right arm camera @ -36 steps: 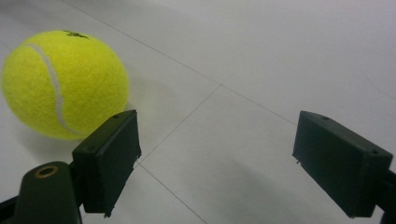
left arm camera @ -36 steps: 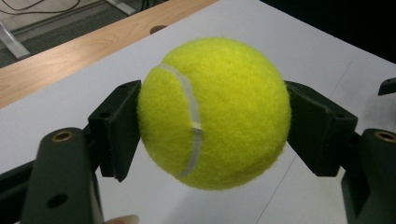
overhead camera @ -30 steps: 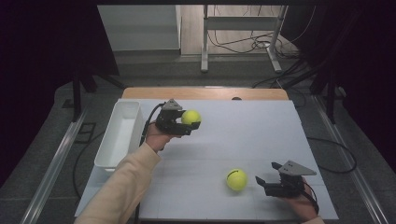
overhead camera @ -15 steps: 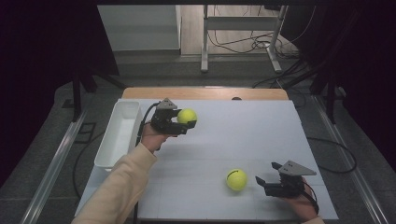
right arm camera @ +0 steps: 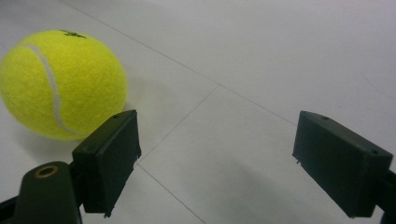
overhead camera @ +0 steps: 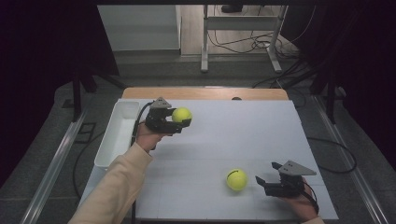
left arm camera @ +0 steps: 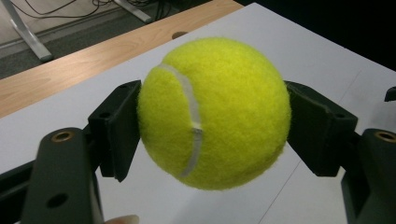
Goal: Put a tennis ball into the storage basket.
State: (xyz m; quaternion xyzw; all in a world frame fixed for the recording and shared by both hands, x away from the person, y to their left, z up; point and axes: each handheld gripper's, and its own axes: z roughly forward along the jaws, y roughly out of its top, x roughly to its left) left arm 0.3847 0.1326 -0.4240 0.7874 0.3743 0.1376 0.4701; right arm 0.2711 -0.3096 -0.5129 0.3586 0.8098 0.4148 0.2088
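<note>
A yellow tennis ball (overhead camera: 181, 115) hangs above the white table top, with my left gripper (overhead camera: 181, 121) shut on it. In the left gripper view the ball (left arm camera: 212, 112) sits squeezed between both black pads (left arm camera: 116, 133). A second tennis ball (overhead camera: 236, 179) rests on the table near the front right. My right gripper (overhead camera: 266, 173) lies just to the right of it, low over the table and open. In the right gripper view that ball (right arm camera: 60, 84) lies beyond the left jaw, outside the gap, and the right gripper (right arm camera: 217, 154) has nothing between its jaws.
A long white tray (overhead camera: 116, 135) stands along the table's left edge, close to my left hand. A wooden strip (overhead camera: 205, 93) borders the far edge. Behind the table are metal legs and cables on the floor.
My left hand has drifted a little to the left, toward the tray, with the ball still gripped. The right gripper and the ball on the table have stayed put.
</note>
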